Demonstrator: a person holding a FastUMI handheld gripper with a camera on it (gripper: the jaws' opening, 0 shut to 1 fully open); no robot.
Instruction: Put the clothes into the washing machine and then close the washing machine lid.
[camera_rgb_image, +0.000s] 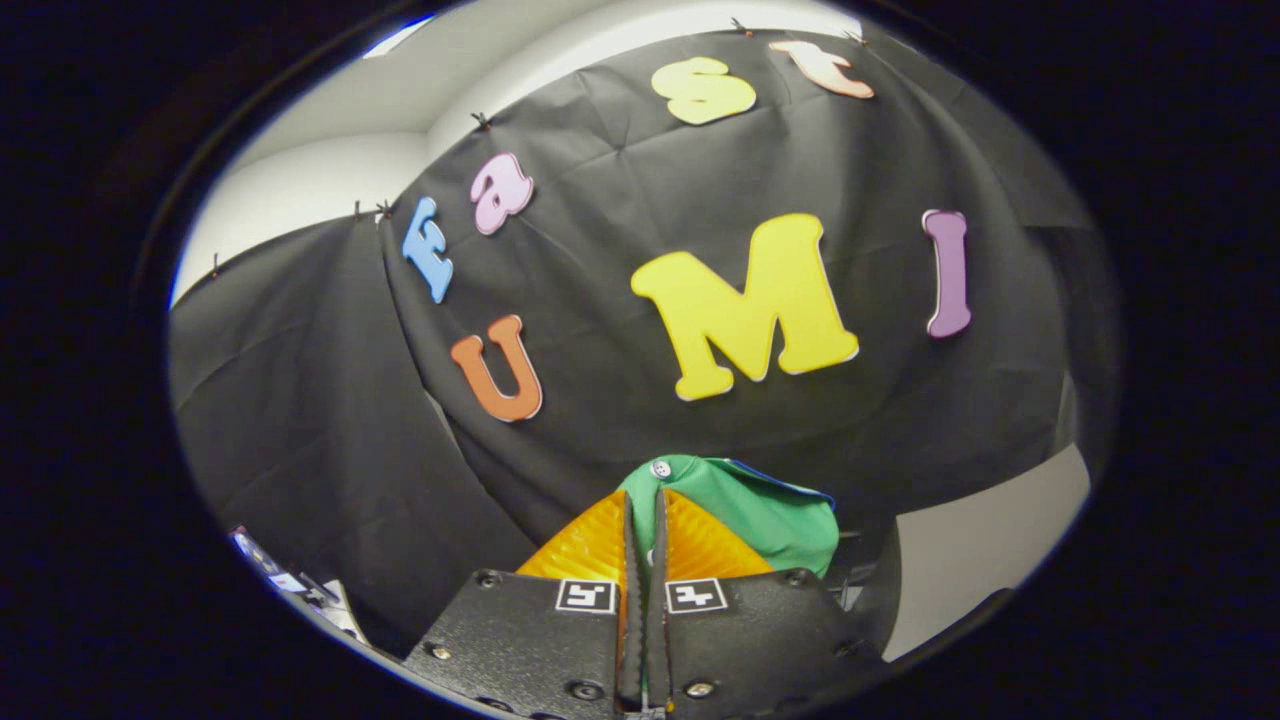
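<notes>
Small things at the near left: a few little flat items (290, 582) lie low down, left of the gripper. They are too small to tell what they are.
Gripper: the gripper (645, 500) points up at the black cloth wall (300, 420). Its two fingers (590, 545) are almost pressed together, with just a thin slit between them.
What it holds: a fold of the green cloth (770, 515) is pinched in that slit. Both fingers press on it.
Green cloth: it bunches up at the tips of the fingers and spills over to the right of them. A small round button (660, 468) sits on it, right at the fingertips. A thin blue edge (790, 487) shows along the far right side of the cloth.
Far right: a pale flat surface (980, 540) shows past the cloth, low down by the wall.
</notes>
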